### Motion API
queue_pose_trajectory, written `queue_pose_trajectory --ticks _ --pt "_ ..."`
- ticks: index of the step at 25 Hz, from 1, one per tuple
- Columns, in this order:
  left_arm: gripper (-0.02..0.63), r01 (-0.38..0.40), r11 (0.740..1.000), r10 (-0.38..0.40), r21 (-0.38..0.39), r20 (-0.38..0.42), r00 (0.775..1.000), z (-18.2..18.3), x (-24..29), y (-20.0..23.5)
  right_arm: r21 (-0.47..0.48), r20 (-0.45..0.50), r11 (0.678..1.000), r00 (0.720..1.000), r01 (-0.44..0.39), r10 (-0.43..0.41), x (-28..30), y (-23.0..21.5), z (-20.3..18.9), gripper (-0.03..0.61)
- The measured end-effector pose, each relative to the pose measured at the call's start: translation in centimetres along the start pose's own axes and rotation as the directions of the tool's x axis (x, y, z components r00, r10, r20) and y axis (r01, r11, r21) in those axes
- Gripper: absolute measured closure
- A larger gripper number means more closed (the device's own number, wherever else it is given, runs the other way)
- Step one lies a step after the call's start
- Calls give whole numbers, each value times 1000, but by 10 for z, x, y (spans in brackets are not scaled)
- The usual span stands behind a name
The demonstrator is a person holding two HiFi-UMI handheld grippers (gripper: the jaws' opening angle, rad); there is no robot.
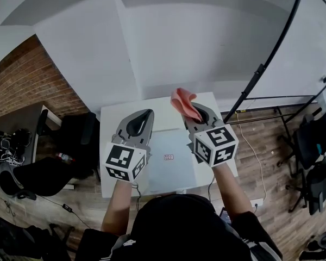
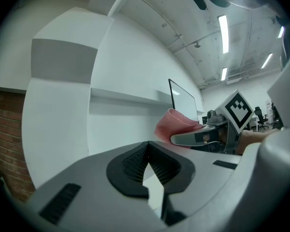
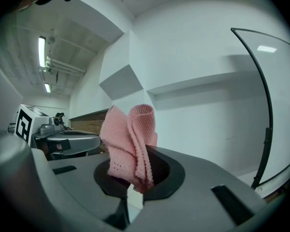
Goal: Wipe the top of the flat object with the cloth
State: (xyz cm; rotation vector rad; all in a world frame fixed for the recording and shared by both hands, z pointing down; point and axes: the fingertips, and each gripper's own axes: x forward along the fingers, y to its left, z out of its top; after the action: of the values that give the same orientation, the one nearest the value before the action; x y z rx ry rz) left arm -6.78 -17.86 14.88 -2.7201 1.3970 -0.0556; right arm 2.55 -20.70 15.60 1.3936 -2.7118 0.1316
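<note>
While right gripper fingers clench cloth, left gripper fingers pressed together, empty

No legible text; small red label too blurred.

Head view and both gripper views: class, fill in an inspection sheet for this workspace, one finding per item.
Surface: white table, raised no spills seen.
Job's things: pale flat object lies on the table with a small red label; pink cloth is held up, above the table's far edge.
Clutter: nothing seen on the table.
Grippers: left hand-held gripper shut and empty; right hand-held gripper shut on the cloth.
Cables: white cable on the floor right of the table; black cable on the floor at the left.
Surroundings: brick wall at the left, black chairs and a curved black pole at the right.
</note>
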Motion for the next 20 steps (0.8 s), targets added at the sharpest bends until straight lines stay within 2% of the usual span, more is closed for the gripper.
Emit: queue_pose_trajectory --ticks 11,20 --pt "601 13 1000 -13 0 5 1000 2 2 -5 -5 0 1000 1000 -20 20 0 3 -2 534" --pt "601 8 999 -8 46 14 1000 10 2 -12 4 -2 1000 1000 -18 18 -2 0 -4 534"
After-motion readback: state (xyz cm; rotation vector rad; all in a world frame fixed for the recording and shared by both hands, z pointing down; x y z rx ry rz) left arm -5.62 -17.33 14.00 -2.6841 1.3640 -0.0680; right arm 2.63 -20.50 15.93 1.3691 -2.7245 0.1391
